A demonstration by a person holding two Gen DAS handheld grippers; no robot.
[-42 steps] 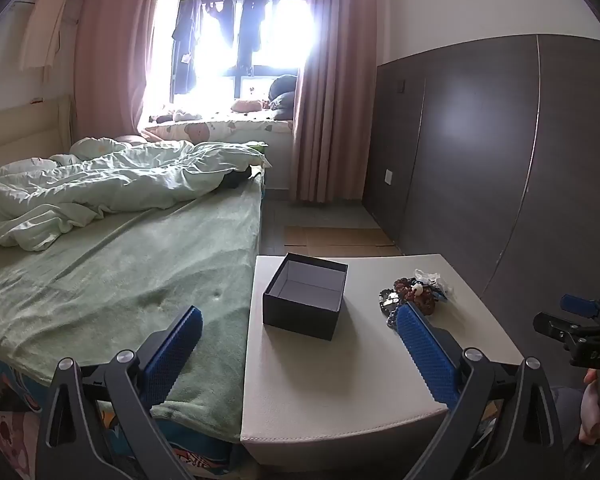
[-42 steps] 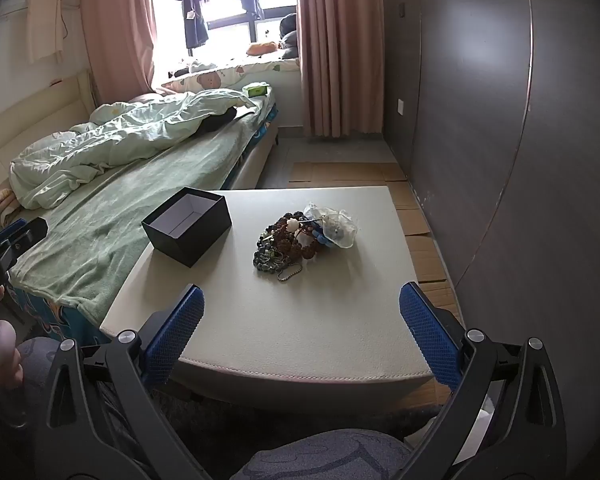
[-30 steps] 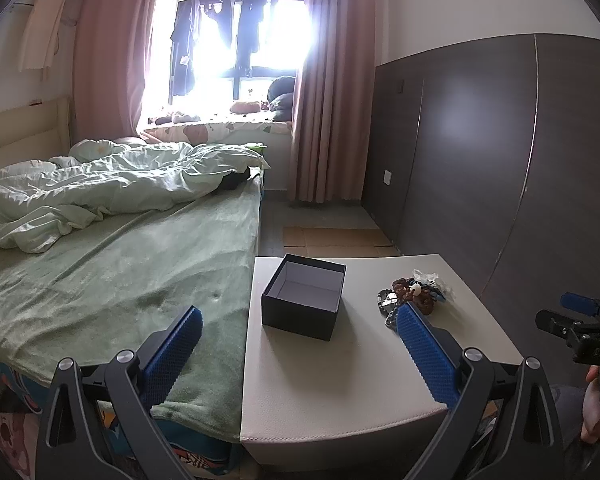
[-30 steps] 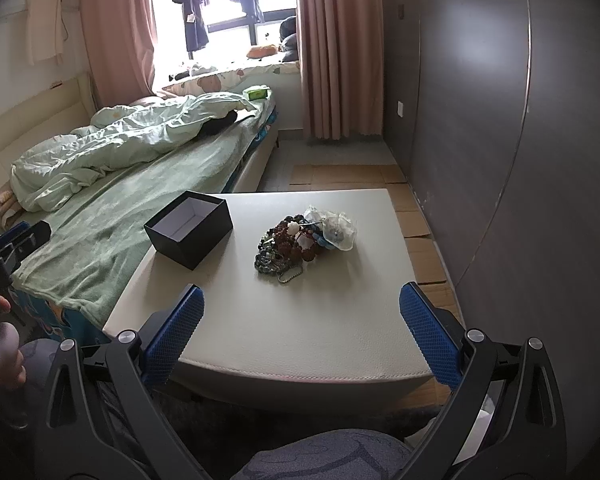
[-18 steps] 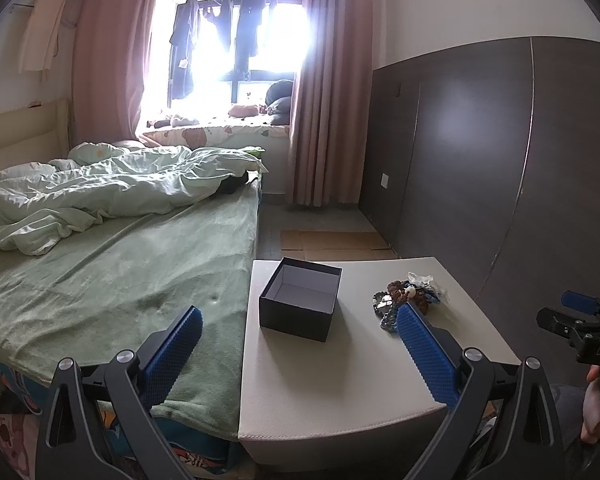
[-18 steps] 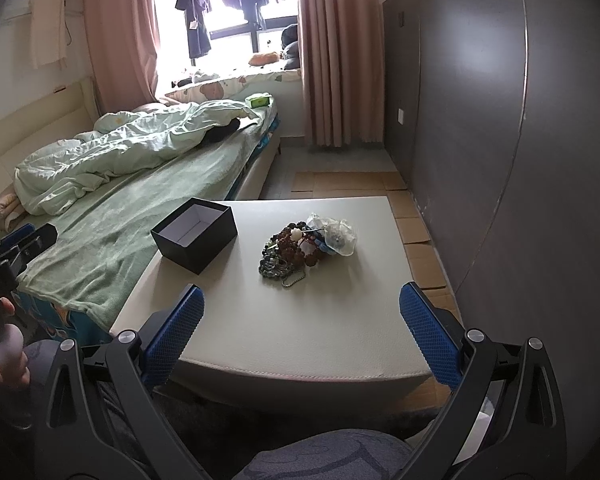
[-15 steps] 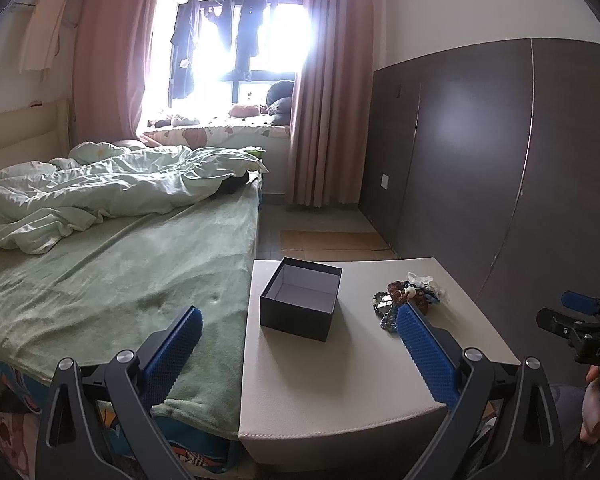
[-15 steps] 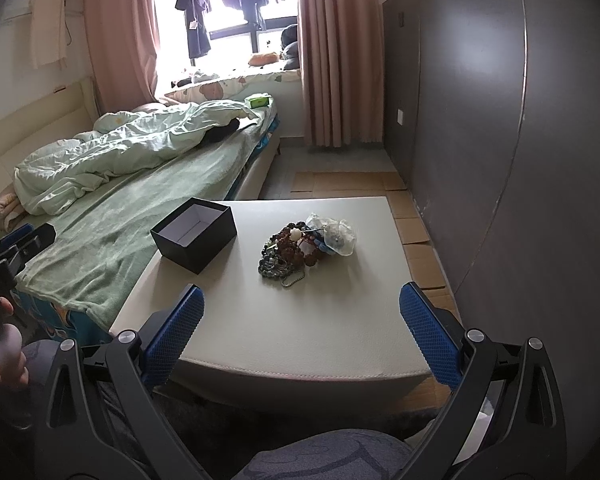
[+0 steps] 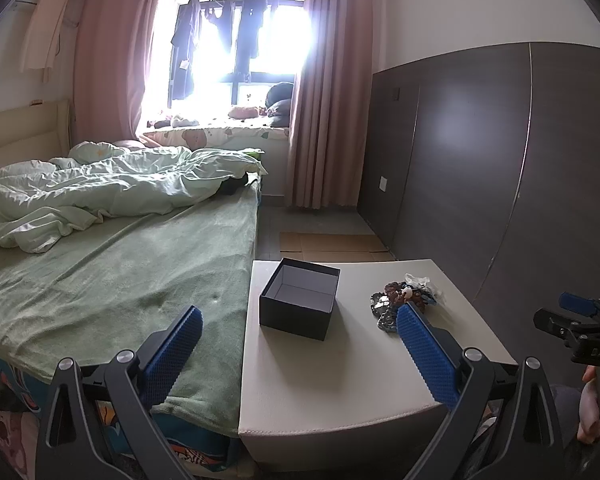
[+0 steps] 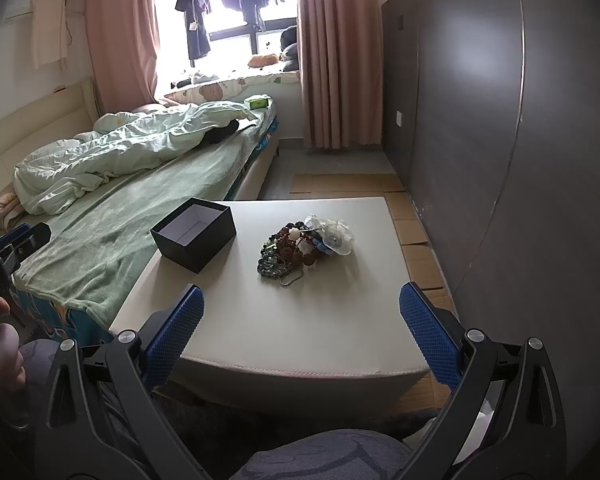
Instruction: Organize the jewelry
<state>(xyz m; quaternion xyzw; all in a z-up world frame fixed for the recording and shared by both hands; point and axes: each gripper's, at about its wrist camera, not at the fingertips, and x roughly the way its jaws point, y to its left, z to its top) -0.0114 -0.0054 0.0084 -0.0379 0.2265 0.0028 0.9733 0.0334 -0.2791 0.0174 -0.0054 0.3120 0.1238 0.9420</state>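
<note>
A heap of jewelry (image 10: 300, 248) lies near the middle of a white low table (image 10: 284, 320): bead bracelets, a metal chain and a clear plastic bag. In the left wrist view the same jewelry heap (image 9: 404, 300) sits at the table's right side. An open black box (image 10: 194, 234) stands on the table's left part, its pale inside empty; the left wrist view shows this black box (image 9: 300, 298) as well. My left gripper (image 9: 298, 344) and my right gripper (image 10: 300, 328) both hang open, short of the table, holding nothing.
A bed with a green blanket (image 9: 112, 268) touches the table's left side. A dark wall panel (image 10: 500, 140) runs along the right. Flattened cardboard (image 10: 340, 184) covers the floor beyond the table. A person's knee (image 10: 324, 456) shows under my right gripper.
Both grippers have drifted slightly back and up from the table, so the box and the jewelry look a little smaller. Both stay open.
</note>
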